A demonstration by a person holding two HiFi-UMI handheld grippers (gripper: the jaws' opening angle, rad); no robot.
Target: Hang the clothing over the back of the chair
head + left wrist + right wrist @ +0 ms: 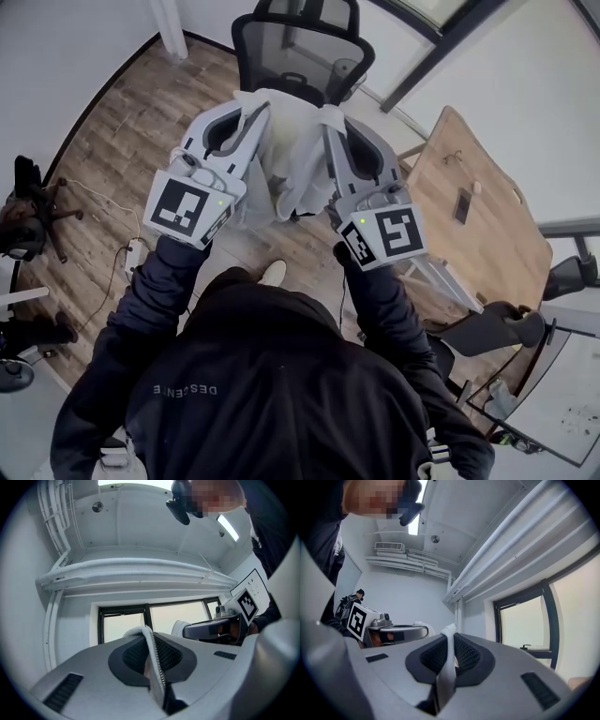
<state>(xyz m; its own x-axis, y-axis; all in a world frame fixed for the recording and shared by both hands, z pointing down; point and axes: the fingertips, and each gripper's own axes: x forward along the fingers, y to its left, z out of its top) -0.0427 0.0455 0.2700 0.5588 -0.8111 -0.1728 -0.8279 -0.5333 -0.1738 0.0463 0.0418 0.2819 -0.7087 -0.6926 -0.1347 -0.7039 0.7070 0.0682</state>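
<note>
A white garment [292, 150] hangs between my two grippers, held up in front of a black mesh office chair [298, 52]. My left gripper [255, 112] is shut on the garment's left top edge; in the left gripper view the cloth [151, 641], with a zip edge, is pinched between the dark pads. My right gripper [330, 120] is shut on the right top edge, and white cloth [449, 641] shows squeezed between its pads. The garment's top edge lies close to the chair's backrest; whether it touches I cannot tell.
A wooden table [473, 225] stands at the right with a dark phone [462, 204] on it. Another dark chair [497, 328] sits by the table's near end. At the far left is a black chair base [33, 211]. Cables [117, 248] lie on the wood floor.
</note>
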